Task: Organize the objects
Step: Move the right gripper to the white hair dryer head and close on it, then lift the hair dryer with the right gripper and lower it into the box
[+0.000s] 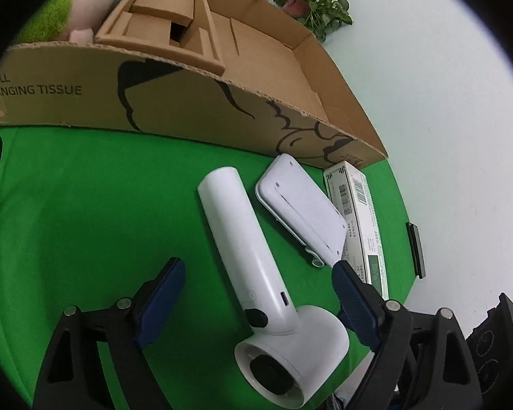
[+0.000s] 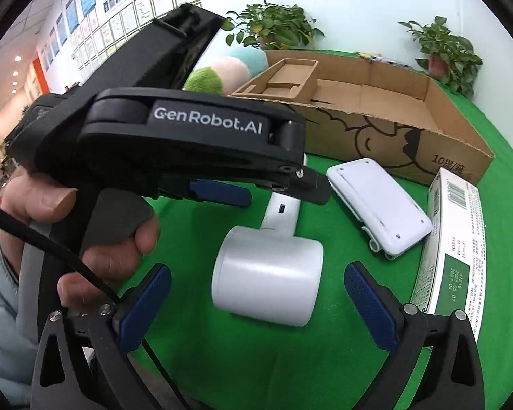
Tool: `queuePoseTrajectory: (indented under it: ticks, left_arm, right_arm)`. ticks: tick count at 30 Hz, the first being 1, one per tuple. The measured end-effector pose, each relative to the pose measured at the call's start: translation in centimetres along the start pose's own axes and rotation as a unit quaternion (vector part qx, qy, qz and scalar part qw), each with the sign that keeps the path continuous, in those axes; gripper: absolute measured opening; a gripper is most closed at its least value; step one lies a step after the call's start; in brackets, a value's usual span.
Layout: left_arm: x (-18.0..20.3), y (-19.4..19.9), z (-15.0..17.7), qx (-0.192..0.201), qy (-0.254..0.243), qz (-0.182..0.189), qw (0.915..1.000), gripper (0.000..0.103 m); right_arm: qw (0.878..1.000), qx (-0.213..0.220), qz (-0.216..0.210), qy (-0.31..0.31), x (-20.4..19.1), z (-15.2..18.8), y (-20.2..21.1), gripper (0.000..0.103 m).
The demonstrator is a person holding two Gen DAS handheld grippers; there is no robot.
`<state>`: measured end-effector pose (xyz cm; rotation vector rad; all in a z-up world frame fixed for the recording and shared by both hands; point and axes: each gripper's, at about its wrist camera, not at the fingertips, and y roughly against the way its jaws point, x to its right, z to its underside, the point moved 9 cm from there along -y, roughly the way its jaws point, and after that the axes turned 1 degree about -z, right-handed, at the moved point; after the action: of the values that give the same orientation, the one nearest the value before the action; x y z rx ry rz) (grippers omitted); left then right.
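We see a white handheld fan (image 1: pixel 253 273) lying flat on the green cloth (image 1: pixel 85 222), centre to lower centre of the left wrist view, round head toward the camera, handle pointing up toward the cardboard box (image 1: pixel 188 109). Left gripper (image 1: pixel 256 294) straddles the handle, jaws wide, blue pads (image 1: pixel 160 300) clear of it, nothing gripped. In the right wrist view the right gripper (image 2: pixel 256 300) frames the fan head (image 2: pixel 266 280), jaws also wide, pads not touching, holding nothing. Right of the fan lies a white flat device (image 1: pixel 301 205), just beside it a green-and-white carton (image 1: pixel 359 218), both near the box's front wall. Potted plant (image 1: pixel 314 0) upper right. A hand (image 2: pixel 85 239) grips the left gripper's handle at left in the right wrist view.
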<state>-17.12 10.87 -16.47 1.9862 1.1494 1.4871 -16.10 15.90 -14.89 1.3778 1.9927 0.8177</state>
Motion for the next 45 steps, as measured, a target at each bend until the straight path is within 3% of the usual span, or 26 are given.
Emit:
queuePoseTrajectory:
  ticks: [3,7,10,13,14,16,17,26,32,45]
  left_arm:
    - [0.3,-0.2,0.2,0.000,-0.006,-0.001,1.0000,0.086]
    - [0.2,-0.4,0.4,-0.001,-0.002,0.008,1.0000,0.071]
    - [0.7,-1.0,0.9,-0.018,0.000,0.020,0.9996,0.057]
    - [1.0,-1.1,1.1,-0.023,-0.008,0.008,0.9997,0.057]
    - [1.0,-1.1,1.2,-0.025,-0.009,0.002,0.9996,0.055]
    - [0.6,-1.1,1.4,-0.029,-0.008,-0.018,0.9994,0.038]
    - [0.4,-1.1,1.5,-0.031,-0.007,-0.023,0.9992,0.036]
    - [0.3,-0.3,2.9,-0.035,0.002,-0.023,0.9991,0.035]
    - [0.6,0.4,3.4,-0.031,0.000,-0.032,0.9990,0.034]
    - [5.0,5.4,0.7,0.041,-0.048,-0.040,0.9972,0.033]
  right_arm:
    - [1.000,-0.004,0.008,0.000,0.3,0.0,-0.8,0.096]
    - [1.000,-0.003,0.004,-0.006,0.3,0.2,-1.5,0.089]
    - [1.000,-0.002,0.000,-0.001,0.1,0.4,-1.7,0.078]
    - [1.000,-0.001,0.008,0.010,0.0,0.6,-1.6,0.063]
    - [1.000,-0.001,0.012,0.011,0.2,0.6,-1.7,0.062]
    - [1.000,-0.001,0.012,0.009,0.5,0.6,-1.7,0.062]
    - [1.000,-0.001,0.014,0.010,0.6,0.6,-1.7,0.062]
    - [1.000,0.000,0.021,0.018,0.7,1.6,-1.1,0.062]
    - [0.999,0.006,0.026,0.020,-1.3,2.9,0.4,0.061]
    - [0.994,0.088,0.046,0.047,-2.2,-0.2,5.1,0.061]
